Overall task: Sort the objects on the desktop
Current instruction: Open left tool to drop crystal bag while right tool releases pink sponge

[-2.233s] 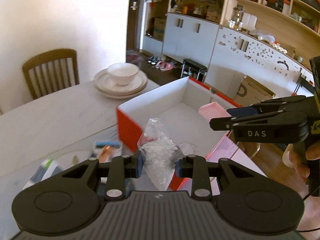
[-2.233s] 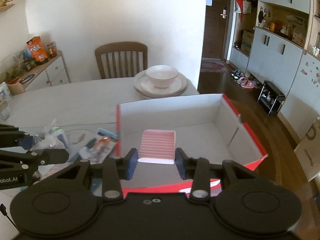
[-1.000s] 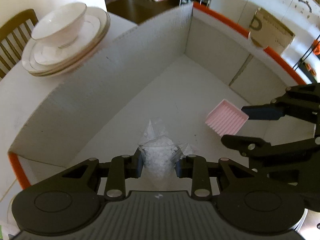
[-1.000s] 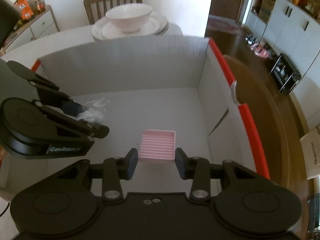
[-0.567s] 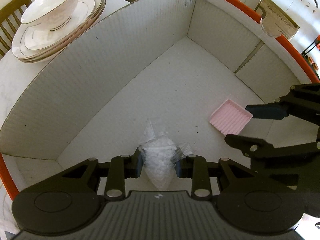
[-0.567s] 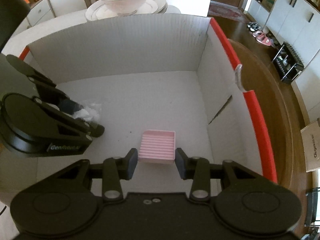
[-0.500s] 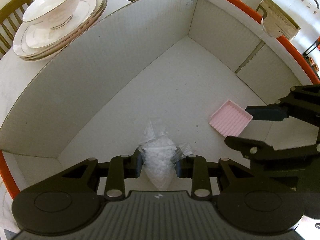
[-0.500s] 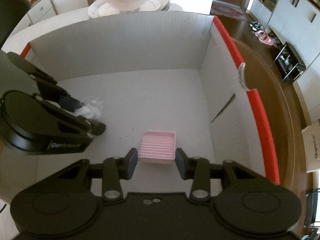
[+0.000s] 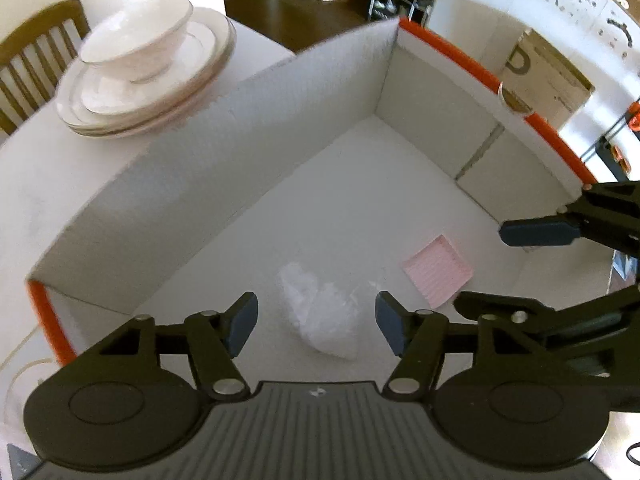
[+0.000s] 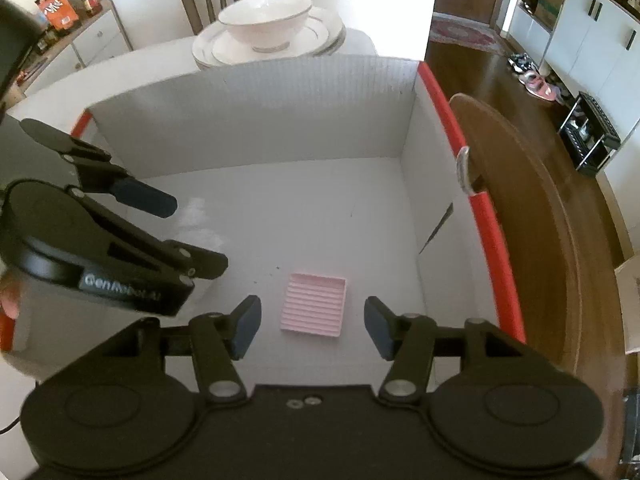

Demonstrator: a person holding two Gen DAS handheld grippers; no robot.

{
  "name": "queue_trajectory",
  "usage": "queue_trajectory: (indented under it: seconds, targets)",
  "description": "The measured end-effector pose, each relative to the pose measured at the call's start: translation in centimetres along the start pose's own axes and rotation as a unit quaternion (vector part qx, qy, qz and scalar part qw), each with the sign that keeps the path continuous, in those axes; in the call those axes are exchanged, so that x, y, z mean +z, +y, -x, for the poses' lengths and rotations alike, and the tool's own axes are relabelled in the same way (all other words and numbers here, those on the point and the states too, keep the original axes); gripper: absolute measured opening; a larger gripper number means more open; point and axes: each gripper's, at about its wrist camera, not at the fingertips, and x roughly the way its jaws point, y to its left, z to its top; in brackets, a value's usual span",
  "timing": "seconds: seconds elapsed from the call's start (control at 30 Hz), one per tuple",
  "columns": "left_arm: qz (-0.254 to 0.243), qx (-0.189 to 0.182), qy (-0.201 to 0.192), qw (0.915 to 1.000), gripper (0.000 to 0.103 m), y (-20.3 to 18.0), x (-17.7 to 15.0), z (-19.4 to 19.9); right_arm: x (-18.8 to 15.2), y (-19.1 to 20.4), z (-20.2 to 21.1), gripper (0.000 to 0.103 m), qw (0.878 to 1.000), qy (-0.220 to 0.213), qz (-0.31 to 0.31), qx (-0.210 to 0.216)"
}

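Pink ridged plastic tray [image 10: 313, 305] and clear crinkly plastic bag [image 9: 320, 322] lie loose in white cardboard box [image 9: 248, 128]. Left gripper [image 9: 316, 322] and right gripper [image 10: 312, 322] just opening, half wide, holding nothing. Risk: fingers snag bag going up; grippers bump.

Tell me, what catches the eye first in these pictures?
A big white box with a red rim fills both views, and on its floor lie a pink ridged tray and a clear bag of white bits. The right tongs and the left tongs have just been opening, and each hangs over its thing with nothing gripped. Behind the box, a white bowl sits on stacked plates.
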Motion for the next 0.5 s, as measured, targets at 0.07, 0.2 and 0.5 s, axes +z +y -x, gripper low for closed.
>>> queue_trajectory:
  seconds: [0.07, 0.2, 0.5]
  targets:
    - [-0.002, -0.005, -0.015, 0.9999, 0.064, 0.0, 0.0, 0.9, 0.2, 0.1, 1.0, 0.061, 1.000, -0.010, 0.004, 0.002]
    - [0.004, -0.007, -0.048, 0.9988, 0.064, -0.2, -0.6, 2.9, -0.3, 0.1, 3.1, 0.066, 0.999, -0.036, 0.008, 0.008]
    - [0.027, -0.003, -0.132, 0.9908, 0.064, -0.6, -3.8, 8.6, -1.0, 1.6, 7.5, 0.068, 0.996, -0.079, 0.004, 0.026]
